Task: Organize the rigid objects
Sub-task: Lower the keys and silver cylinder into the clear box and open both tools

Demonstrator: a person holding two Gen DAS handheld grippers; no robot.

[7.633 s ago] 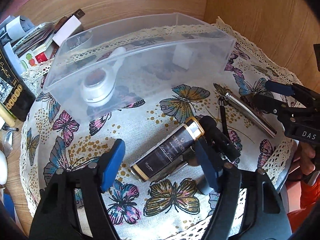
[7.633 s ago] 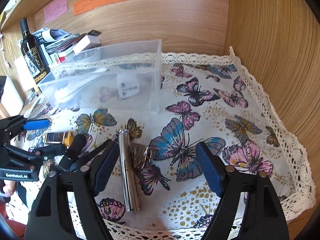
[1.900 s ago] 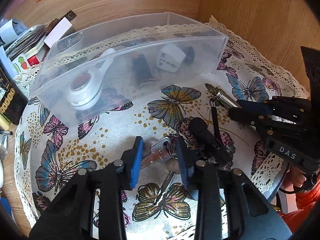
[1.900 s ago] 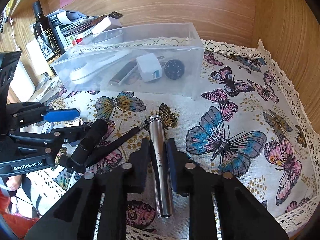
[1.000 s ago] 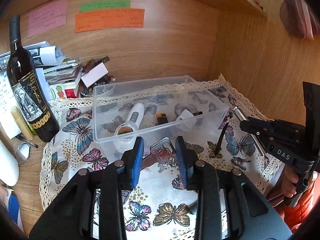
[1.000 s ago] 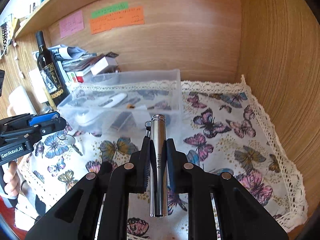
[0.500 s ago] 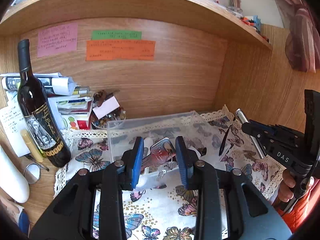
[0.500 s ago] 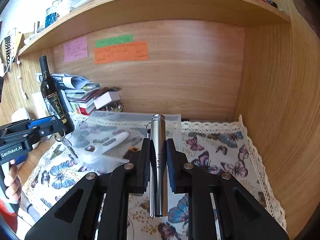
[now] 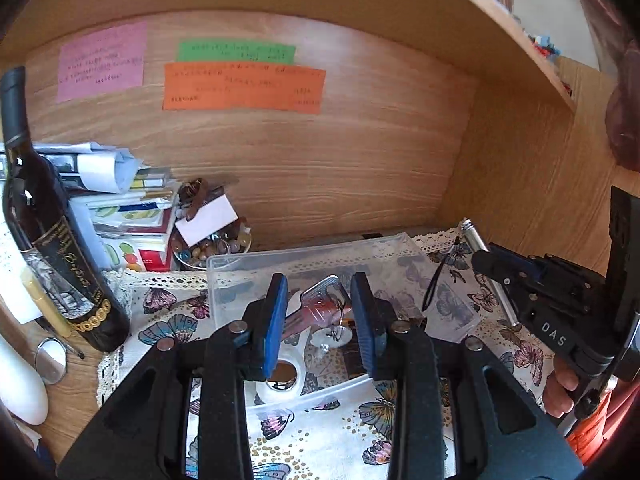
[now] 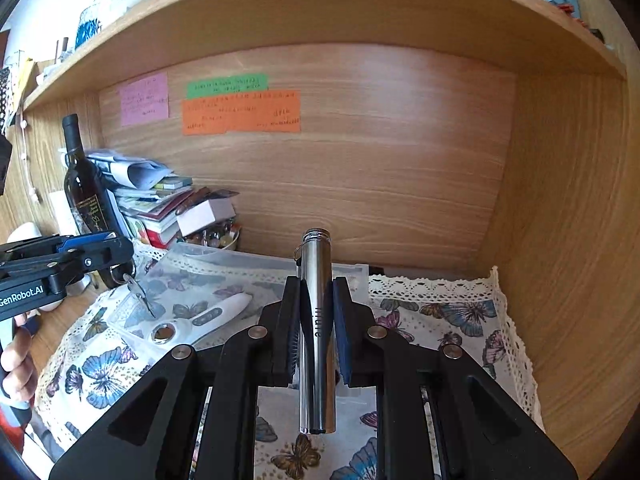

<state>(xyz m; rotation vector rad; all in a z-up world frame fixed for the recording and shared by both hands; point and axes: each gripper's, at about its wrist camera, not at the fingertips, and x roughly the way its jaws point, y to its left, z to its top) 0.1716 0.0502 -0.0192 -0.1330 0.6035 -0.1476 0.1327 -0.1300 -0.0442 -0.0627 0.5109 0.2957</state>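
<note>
Wooden alcove; desk (image 9: 72, 392) under a butterfly cloth (image 10: 452, 316). Left tongs (image 9: 320, 316) pinch a key (image 9: 320, 300) above the clear bin (image 9: 400, 244); right tongs (image 10: 316, 312) pinch a steel tube (image 10: 317, 320). Wine bottle (image 9: 48, 248) stands left.

Butterfly-patterned cloth (image 10: 440, 316), silver cylinder (image 10: 316, 332), orange note (image 9: 244, 88).

Curved wooden shelf (image 10: 320, 12) above wood-grain back wall (image 10: 380, 160); pink, green, orange paper notes (image 10: 240, 116) stuck there. Wood-grain side panel (image 10: 560, 240) right. White butterfly-print lace-edged tablecloth (image 10: 452, 316) below. Daylight upper left.
</note>
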